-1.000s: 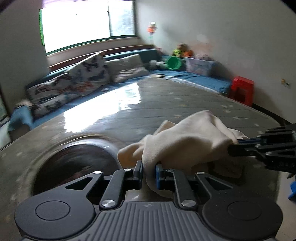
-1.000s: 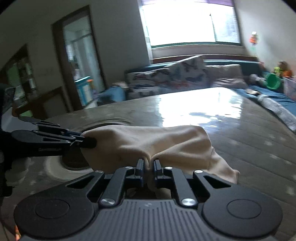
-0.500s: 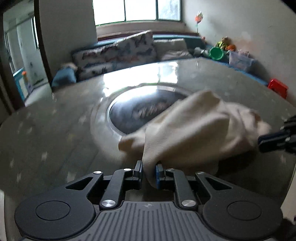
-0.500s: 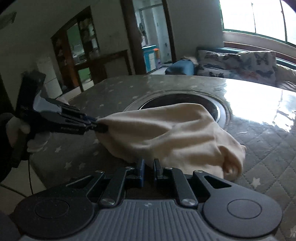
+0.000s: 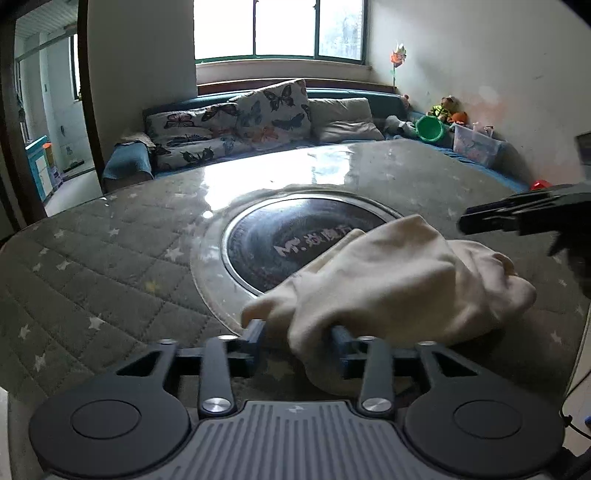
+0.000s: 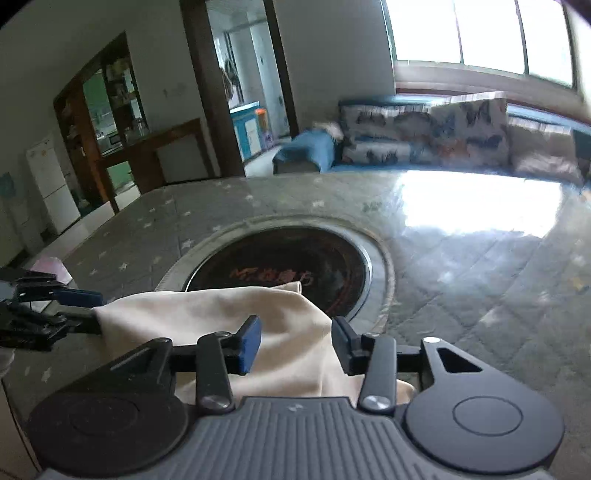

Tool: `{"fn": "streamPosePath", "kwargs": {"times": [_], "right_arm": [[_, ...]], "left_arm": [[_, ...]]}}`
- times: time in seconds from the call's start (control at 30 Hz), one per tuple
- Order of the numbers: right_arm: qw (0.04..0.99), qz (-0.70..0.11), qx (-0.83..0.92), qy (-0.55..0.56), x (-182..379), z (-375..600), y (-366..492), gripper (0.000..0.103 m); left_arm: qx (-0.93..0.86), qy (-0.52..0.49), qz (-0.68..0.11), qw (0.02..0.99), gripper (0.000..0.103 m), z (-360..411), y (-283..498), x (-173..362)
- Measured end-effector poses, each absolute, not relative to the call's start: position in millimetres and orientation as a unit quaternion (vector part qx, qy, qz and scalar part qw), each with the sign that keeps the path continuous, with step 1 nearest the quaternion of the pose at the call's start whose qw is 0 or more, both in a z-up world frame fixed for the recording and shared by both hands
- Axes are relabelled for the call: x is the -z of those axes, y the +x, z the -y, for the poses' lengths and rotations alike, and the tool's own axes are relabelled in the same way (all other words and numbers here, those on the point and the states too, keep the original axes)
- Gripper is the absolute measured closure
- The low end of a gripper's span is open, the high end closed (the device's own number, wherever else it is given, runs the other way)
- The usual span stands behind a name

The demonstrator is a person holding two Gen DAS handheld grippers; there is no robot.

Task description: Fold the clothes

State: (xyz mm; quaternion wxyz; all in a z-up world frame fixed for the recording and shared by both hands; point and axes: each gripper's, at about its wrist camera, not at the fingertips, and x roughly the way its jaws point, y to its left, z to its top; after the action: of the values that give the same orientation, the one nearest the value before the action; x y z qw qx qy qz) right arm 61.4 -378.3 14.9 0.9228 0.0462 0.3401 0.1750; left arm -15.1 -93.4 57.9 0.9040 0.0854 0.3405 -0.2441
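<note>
So the cream cloth is sitting bunched up on the near edge of the quilted grey table, just past both tools, and its far edge laps over the rim of the round dark inset in the middle of the tabletop. In the left wrist view the lump runs from about 8 o'clock, right at the tool, out toward 2 o'clock, so its long axis is a diagonal; the rounded fat end points to the right. The left gripper has its jaws spread wide, with a fold of the cloth draped down between them and over the right finger, so nothing is pinched there. The right gripper is spread wide too, and the cloth lies loose in the gap under it. In the right wrist view the cloth stretches sideways from roughly 9 o'clock, where the other tool sits at its end, across to the middle, with one corner poking up at about 12 o'clock over the dark inset. Beyond the table at 12 o'clock is a blue sofa with butterfly cushions under a bright window
</note>
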Motion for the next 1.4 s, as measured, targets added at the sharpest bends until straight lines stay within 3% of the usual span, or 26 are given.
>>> {"fn": "streamPosePath", "kwargs": {"times": [0.27,0.33,0.4,0.43,0.53,0.6,0.8,1.13,1.4], "right_arm": [[0.902,-0.384,-0.193,0.051,20.1,368.5,98.3,0.056],[0.896,-0.392,-0.2,0.058,24.7,368.1,102.1,0.058],[0.892,-0.397,-0.207,0.06,26.3,367.6,102.6,0.072],[0.892,-0.396,-0.211,0.06,25.9,368.1,101.9,0.074],[0.897,-0.385,-0.209,0.053,20.9,368.1,98.9,0.087],[0.903,-0.376,-0.204,0.046,16.1,366.6,95.6,0.091],[0.925,-0.328,-0.189,0.042,-12.2,363.6,92.1,0.092],[0.962,-0.167,-0.213,0.035,-107.8,368.7,45.5,0.093],[0.941,-0.212,-0.262,-0.021,-85.4,354.1,-15.0,0.093]], "left_arm": [[0.25,0.078,-0.343,0.902,0.051,91.8,-2.7,-55.7],[0.26,0.073,-0.346,0.898,0.051,96.2,5.9,-53.5],[0.272,0.065,-0.357,0.891,0.051,100.6,16.7,-49.0],[0.276,0.063,-0.362,0.888,0.054,102.0,20.9,-46.7],[0.287,0.056,-0.373,0.88,0.078,105.0,30.1,-40.5],[0.287,0.056,-0.376,0.879,0.085,106.1,32.5,-37.8],[0.273,0.065,-0.344,0.896,0.089,107.4,35.0,-50.9],[0.275,0.059,-0.225,0.933,0.089,89.5,9.3,-111.9],[0.301,0.129,-0.223,0.918,0.088,79.4,-44.1,-86.1]]}}
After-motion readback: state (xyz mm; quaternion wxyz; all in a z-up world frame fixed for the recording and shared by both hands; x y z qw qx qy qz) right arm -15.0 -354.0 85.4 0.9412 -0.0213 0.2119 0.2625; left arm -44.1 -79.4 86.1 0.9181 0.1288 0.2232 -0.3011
